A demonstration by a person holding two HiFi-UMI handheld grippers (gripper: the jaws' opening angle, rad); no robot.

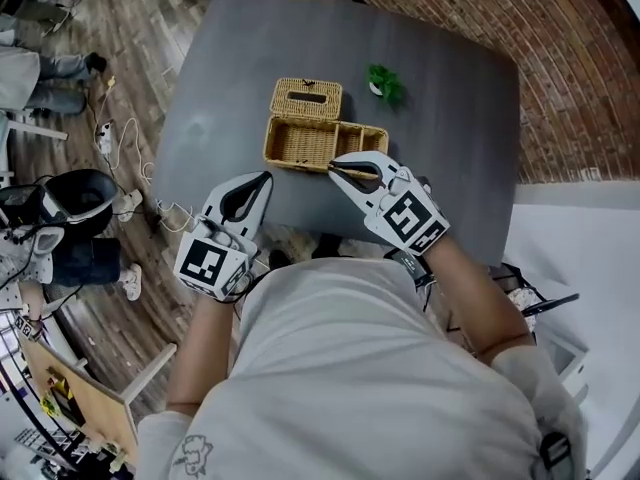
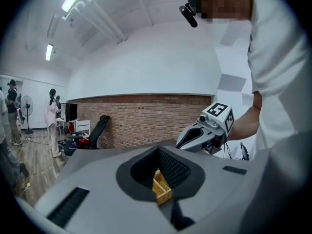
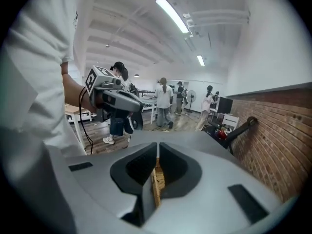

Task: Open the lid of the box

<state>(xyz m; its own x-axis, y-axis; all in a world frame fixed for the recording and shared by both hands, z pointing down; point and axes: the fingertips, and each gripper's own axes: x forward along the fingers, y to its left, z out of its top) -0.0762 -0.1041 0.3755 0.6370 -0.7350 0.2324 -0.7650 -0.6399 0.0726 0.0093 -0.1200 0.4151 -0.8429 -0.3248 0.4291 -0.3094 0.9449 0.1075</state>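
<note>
A wicker box [image 1: 312, 144] stands open near the middle of the grey table [image 1: 455, 148]. Its lid [image 1: 306, 98] lies flipped back flat behind it, with a slot in its top. My right gripper [image 1: 334, 165] points left along the box's front rim, its jaws together with only a thin slit between them. In the right gripper view [image 3: 157, 144] a strip of the box [image 3: 157, 182] shows through that slit. My left gripper [image 1: 266, 177] hovers at the table's front edge, left of the box, jaws together and holding nothing. Part of the box [image 2: 162, 188] shows below its tips [image 2: 157, 149].
A small green plant [image 1: 385, 83] in a white pot stands on the table right of the lid. A brick wall [image 1: 520, 38] runs along the far right. Cables [image 1: 120, 143] lie on the wooden floor at left. Several people [image 3: 163, 101] stand in the room beyond.
</note>
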